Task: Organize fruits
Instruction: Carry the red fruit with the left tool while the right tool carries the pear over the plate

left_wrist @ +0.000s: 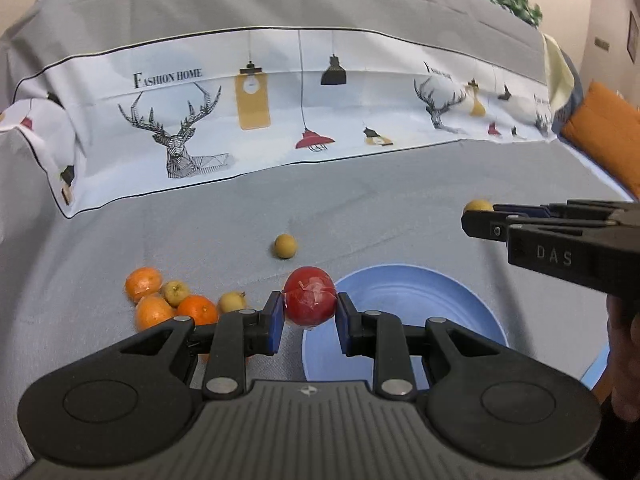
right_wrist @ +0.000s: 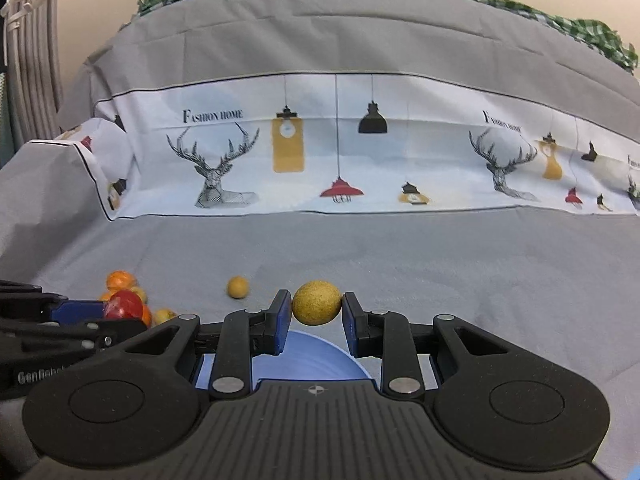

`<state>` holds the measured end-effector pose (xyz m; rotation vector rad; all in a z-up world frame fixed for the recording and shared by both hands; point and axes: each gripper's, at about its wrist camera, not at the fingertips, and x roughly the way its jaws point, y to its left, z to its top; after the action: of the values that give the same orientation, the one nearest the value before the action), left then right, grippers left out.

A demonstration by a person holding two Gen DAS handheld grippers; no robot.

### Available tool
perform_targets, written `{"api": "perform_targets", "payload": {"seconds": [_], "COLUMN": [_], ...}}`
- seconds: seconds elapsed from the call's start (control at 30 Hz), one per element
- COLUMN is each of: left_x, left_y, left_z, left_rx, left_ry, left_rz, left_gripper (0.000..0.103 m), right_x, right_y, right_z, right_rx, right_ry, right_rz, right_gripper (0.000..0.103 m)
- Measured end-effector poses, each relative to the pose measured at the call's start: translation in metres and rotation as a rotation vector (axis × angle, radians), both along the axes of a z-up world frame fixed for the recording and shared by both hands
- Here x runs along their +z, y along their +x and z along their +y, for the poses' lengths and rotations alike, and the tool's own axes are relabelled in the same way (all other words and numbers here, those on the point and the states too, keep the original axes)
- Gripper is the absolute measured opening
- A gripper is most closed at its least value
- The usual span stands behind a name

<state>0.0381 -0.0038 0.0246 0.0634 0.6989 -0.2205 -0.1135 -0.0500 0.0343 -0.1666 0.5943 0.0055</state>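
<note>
Above the grey cloth-covered bench (left_wrist: 400, 208), your left hand-held gripper (left_wrist: 309, 312) clamps a round red fruit in clear wrap (left_wrist: 309, 296) at the near-left rim of the shallow blue plastic plate (left_wrist: 420, 304); your right hand-held gripper (right_wrist: 316, 316) pinches a round tan fruit (right_wrist: 317, 302) over the same plate; three oranges (left_wrist: 144, 283) and small yellowish fruits (left_wrist: 176, 293) cluster left; one tan ball (left_wrist: 285, 246) sits apart.
</note>
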Motion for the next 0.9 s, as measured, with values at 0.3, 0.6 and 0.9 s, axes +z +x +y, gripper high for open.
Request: {"api": "perform_targets", "payload": {"seconds": [0.3,0.6,0.9], "left_x": [0.001,-0.013,-0.019], "left_y": [-0.001,-0.001,-0.004], "left_z": [0.006,-0.013,-0.021], "left_rx": [-0.002,-0.105,-0.144], "left_ry": [-0.041,-0.008,0.008], "left_rz": [-0.015,0.043,0.038], "left_gripper": [0.03,0.03,0.03], "right_x": [-0.007,-0.018,-0.022], "right_y": [-0.003,-0.001,0.0], "right_z": [0.009,0.007,0.009], "right_rx": [0.045,0.048,0.054], "right_ry": [-0.048,-0.075,-0.095], "right_rz": [0.027,0.104,0.116], "right_gripper": [0.029,0.029,0.029]}}
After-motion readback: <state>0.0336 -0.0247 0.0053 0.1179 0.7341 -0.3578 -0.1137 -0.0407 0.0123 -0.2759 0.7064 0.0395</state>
